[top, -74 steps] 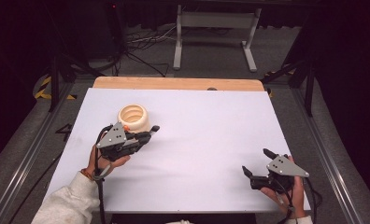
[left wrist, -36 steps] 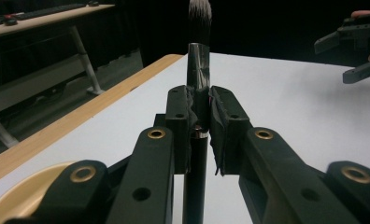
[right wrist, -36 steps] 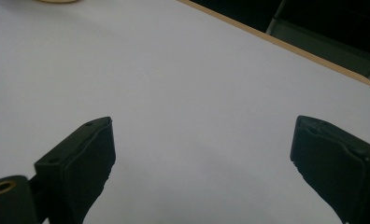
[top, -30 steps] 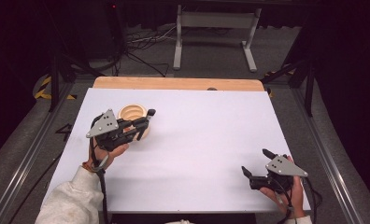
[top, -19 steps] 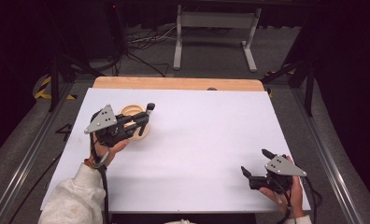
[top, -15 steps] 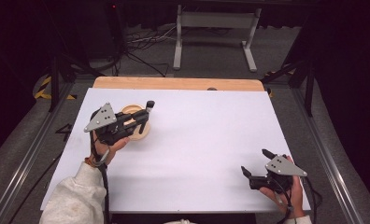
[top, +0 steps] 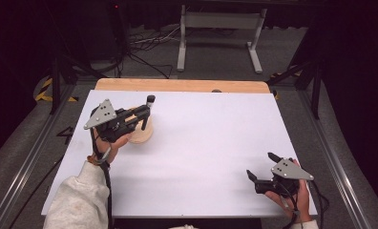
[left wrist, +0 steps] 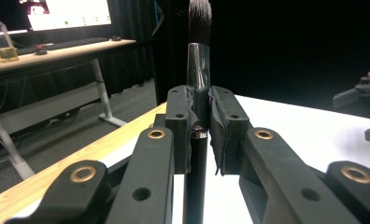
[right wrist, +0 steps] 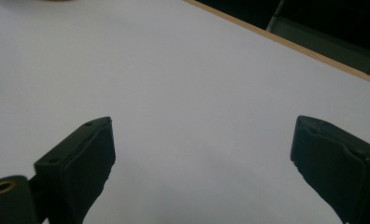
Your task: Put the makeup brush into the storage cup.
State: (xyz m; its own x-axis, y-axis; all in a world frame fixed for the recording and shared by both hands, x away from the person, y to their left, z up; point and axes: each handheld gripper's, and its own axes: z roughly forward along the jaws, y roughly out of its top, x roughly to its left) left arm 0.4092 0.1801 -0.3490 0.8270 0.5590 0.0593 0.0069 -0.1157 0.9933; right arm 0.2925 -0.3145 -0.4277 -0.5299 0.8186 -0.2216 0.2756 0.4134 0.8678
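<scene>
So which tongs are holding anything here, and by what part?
The left tongs are shut on a makeup brush, gripping it where the black handle meets the metal ferrule, bristles up. The right tongs are open and hold nothing.

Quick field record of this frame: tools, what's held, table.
left tool: shut on brush, raised above the table's left side
brush: upright between the pads, bristles up, handle hanging below the jaws
wooden holder: round, light wood, on the sheet under the left tool; contact with the brush cannot be told
right tool: open, nothing between the jaws, low at the near right corner
table: white sheet, wooden strip along the far edge
</scene>
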